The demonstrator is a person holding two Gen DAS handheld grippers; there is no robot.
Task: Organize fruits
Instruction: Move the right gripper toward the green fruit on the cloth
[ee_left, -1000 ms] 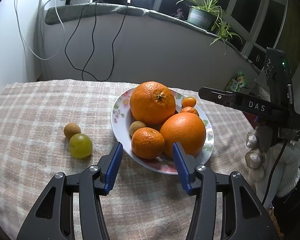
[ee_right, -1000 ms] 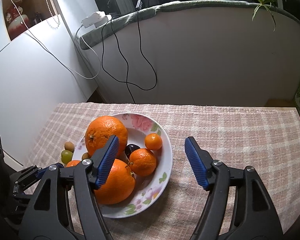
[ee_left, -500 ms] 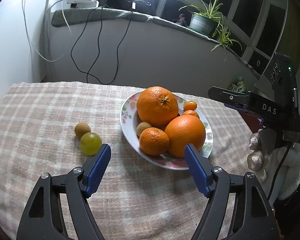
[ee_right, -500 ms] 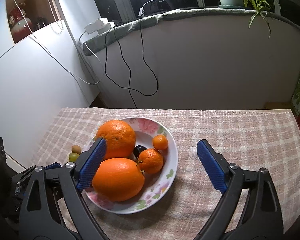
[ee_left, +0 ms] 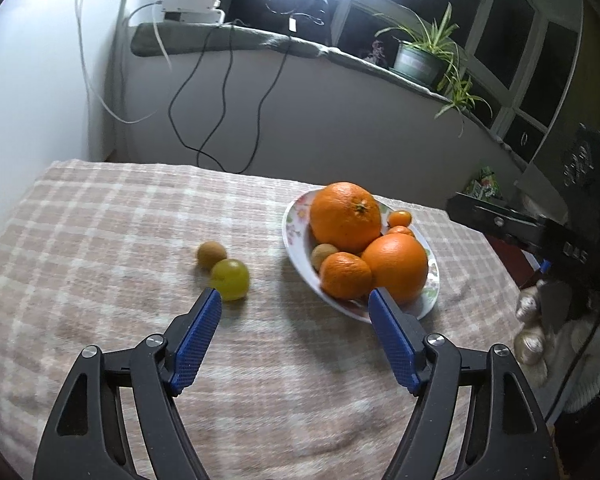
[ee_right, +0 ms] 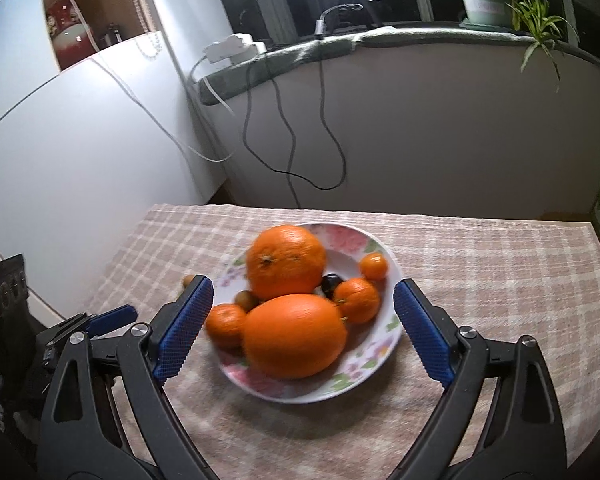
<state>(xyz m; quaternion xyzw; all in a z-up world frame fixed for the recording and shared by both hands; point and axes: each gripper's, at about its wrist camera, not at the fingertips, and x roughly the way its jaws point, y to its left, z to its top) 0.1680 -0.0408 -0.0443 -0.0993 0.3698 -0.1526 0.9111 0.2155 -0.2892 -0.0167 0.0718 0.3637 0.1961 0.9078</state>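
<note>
— What do we have, biggest first?

— The checked tablecloth (ee_left: 120,220), then the flowered plate (ee_right: 380,354) piled with oranges (ee_right: 286,266) and small mandarins (ee_right: 356,300), likely gathered there to keep them from rolling.

— And off the plate?

— A green fruit (ee_left: 229,279) touching a brown one (ee_left: 211,255), left of the plate.

— Our tongs?

— Left gripper (ee_left: 294,340) and right gripper (ee_right: 302,322) both gape, holding nothing.

On the plate (ee_right: 384,344) lie two large oranges (ee_right: 286,266), two mandarins (ee_right: 356,300), one kumquat (ee_right: 373,266), one dark fruit (ee_right: 331,283) and one brown fruit (ee_left: 323,255), possibly a longan. Near the table's (ee_left: 100,220) centre: one green fruit (ee_left: 229,279), one brown fruit (ee_left: 211,255).
</note>
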